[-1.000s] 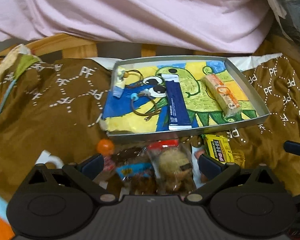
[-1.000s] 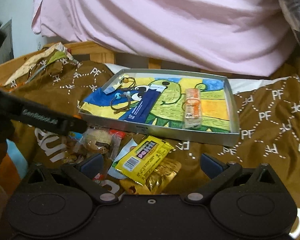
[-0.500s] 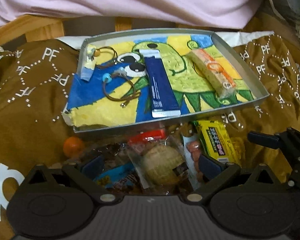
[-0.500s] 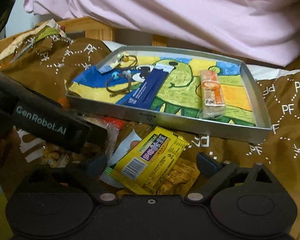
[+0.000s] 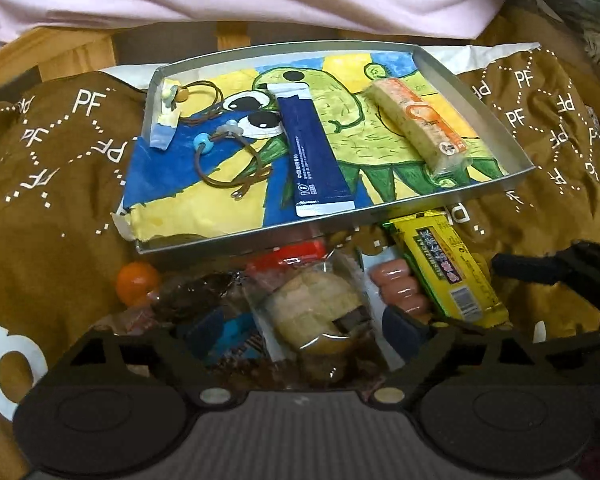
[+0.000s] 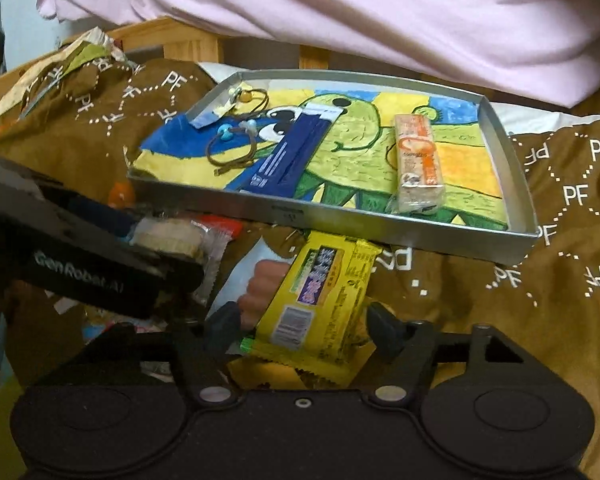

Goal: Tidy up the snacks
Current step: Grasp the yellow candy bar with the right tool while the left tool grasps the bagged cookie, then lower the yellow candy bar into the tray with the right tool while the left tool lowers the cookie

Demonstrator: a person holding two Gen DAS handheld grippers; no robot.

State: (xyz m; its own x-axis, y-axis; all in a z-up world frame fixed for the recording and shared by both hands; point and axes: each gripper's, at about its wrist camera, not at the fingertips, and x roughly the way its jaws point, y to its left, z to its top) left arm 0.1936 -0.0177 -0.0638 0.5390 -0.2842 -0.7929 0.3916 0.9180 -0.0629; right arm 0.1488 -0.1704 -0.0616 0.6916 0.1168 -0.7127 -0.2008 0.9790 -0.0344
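A silver tray [image 5: 496,184] [image 6: 516,184], lined with a cartoon drawing, holds a blue stick pack [image 5: 312,152], an orange-labelled bar [image 5: 416,124] [image 6: 418,164] and two hair ties. In front of it lies a snack pile. My left gripper [image 5: 300,328] [image 6: 140,240] is open, its fingers on either side of a clear-wrapped round cookie [image 5: 312,312] [image 6: 172,236]. My right gripper [image 6: 304,320] has its fingers pressed against the sides of a yellow snack packet [image 6: 320,292] [image 5: 440,272]. A sausage packet [image 5: 396,288] [image 6: 260,284] lies beside it.
The pile also has an orange ball [image 5: 136,280], a red packet [image 5: 292,256], dark and blue wrappers [image 5: 228,336] and a gold packet [image 6: 272,372] under the yellow one. Brown PF-patterned cloth [image 6: 572,192] covers the surface. A pink sheet [image 6: 380,12] and wooden frame stand behind.
Both grippers moved forward and down into the pile. The right gripper's fingers narrowed onto the yellow packet, and the left fingers narrowed slightly around the cookie.
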